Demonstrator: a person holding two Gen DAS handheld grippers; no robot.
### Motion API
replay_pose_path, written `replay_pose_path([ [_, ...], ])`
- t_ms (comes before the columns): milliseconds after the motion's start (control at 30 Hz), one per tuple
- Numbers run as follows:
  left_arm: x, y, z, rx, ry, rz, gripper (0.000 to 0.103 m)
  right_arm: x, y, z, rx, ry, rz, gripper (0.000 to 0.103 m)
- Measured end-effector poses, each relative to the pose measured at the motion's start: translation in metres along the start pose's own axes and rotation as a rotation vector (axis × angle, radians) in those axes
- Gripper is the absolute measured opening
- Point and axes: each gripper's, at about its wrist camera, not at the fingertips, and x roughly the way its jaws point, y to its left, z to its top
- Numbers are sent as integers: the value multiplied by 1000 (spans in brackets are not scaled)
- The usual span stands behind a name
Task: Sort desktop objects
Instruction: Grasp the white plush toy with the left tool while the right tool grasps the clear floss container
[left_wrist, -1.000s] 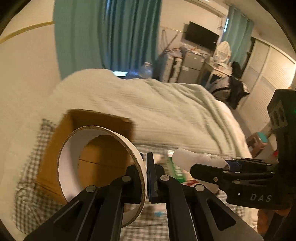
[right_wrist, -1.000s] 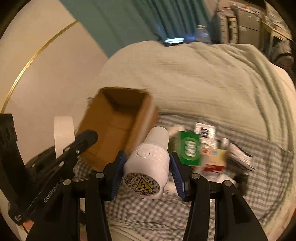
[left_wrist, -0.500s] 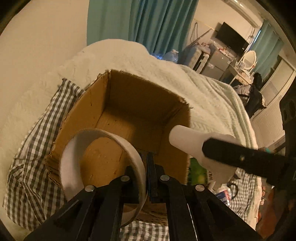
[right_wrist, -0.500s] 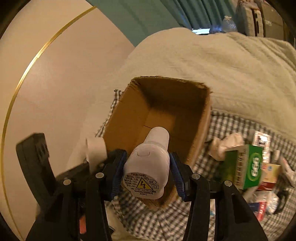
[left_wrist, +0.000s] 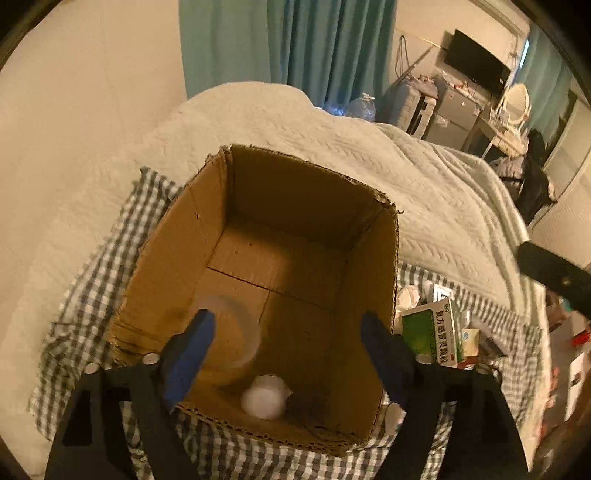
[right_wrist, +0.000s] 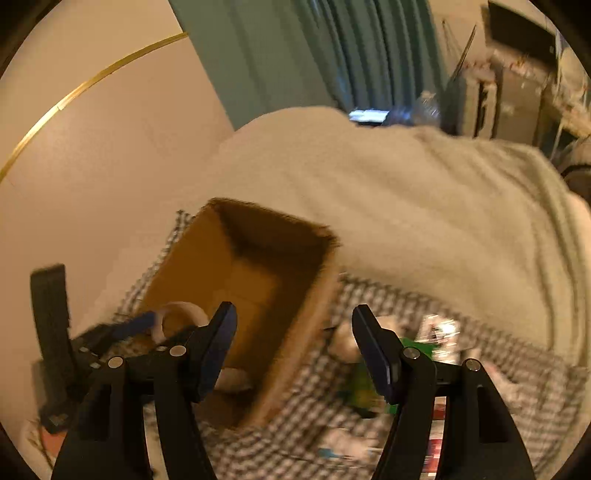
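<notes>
Left wrist: left gripper (left_wrist: 286, 341) jaws spread, empty over cardboard box (left_wrist: 173, 254), tape roll (left_wrist: 236, 332) and white device (left_wrist: 264, 397) inside at 6 o'clock, drop step looks done; right wrist: right gripper (right_wrist: 293, 341) jaws spread, empty, next grab likely green medicine box (right_wrist: 364, 391) at 5 o'clock on checkered cloth (right_wrist: 295, 435).

— What was in the cardboard box (left_wrist: 280, 236)?

— A roll of white tape (left_wrist: 236, 332), blurred, stood on edge by the left wall. A white plastic device (left_wrist: 264, 400), also blurred, lay near the front wall.

— And the box itself?

— Open-topped, brown, with ragged rims, sitting on a checked cloth (left_wrist: 96, 280).

— Anything still outside?

— A green carton (left_wrist: 432, 338) with white lettering stood just right of the box, among small packets too blurred to name.
</notes>
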Motion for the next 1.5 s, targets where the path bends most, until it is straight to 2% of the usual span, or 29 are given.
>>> replay_pose_path([
  [100,-3,-13,0,38,14,47,90,-16,-10,-4,-28,-17,-52,65],
  [200,-8,-24,-4,36,14,60,90,-36,-17,-11,-69,-37,-97,65],
  [400,-31,-58,-23,31,-41,6,90,-72,-32,-28,-140,-67,-146,65],
  [533,-40,-86,-47,37,-84,-35,90,-82,-57,-44,-133,-40,-134,65],
  [633,-35,-109,-71,37,-76,-66,91,-80,-81,-58,-109,2,-133,65],
  [733,-24,-133,-91,49,-47,-59,91,-79,-107,-73,-102,37,-157,65],
  [867,0,-152,-116,27,7,-54,91,-71,-143,-91,-90,87,-202,65],
  [967,27,-163,-137,-3,18,-10,91,-62,-169,-105,-46,135,-194,66],
  [1100,65,-162,-160,-33,66,55,91,-40,-190,-123,25,213,-169,74],
  [1200,85,-155,-170,-62,71,77,91,-23,-189,-134,17,263,-159,75],
  [1267,93,-152,-171,-64,58,59,91,-8,-183,-141,-13,293,-158,76],
  [1500,108,-159,-163,2,44,27,91,44,-159,-159,-54,411,-101,76],
])
